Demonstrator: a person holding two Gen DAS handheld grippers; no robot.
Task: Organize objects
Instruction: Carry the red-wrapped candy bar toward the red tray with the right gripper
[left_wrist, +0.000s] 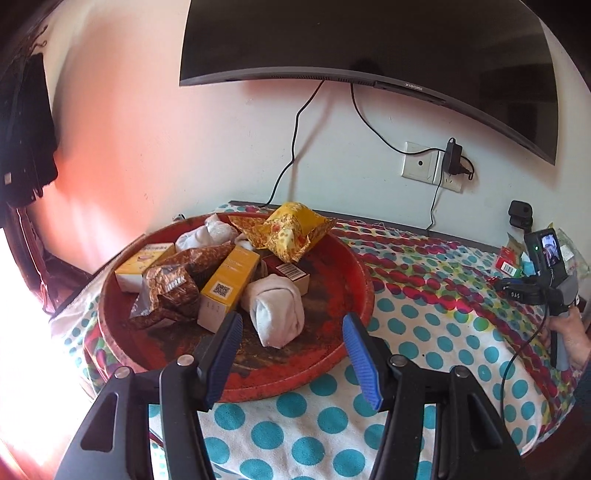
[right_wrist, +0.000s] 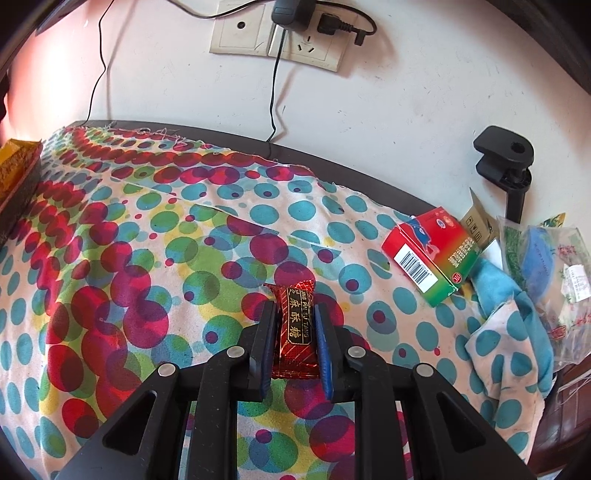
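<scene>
A round red tray (left_wrist: 354, 273) sits on the dotted cloth and holds yellow boxes (left_wrist: 227, 288), a brown foil bag (left_wrist: 170, 291), rolled white socks (left_wrist: 277, 314) and a yellow wrapper (left_wrist: 288, 229). My left gripper (left_wrist: 291, 332) hovers over the tray's near rim, open, with nothing between its blue pads. In the right wrist view, my right gripper (right_wrist: 295, 314) is shut on a red wrapped candy (right_wrist: 297, 328) that lies on the cloth. A red and green box (right_wrist: 430, 254) lies to the right of it.
Plastic bags (right_wrist: 546, 266) and a blue cloth (right_wrist: 495, 288) crowd the table's right end beside a black clamp stand (right_wrist: 506, 162). A wall socket (right_wrist: 280, 33) with cables sits behind the table. A dark TV (left_wrist: 369, 40) hangs above. A person's hand (left_wrist: 569, 332) holds the right gripper's handle.
</scene>
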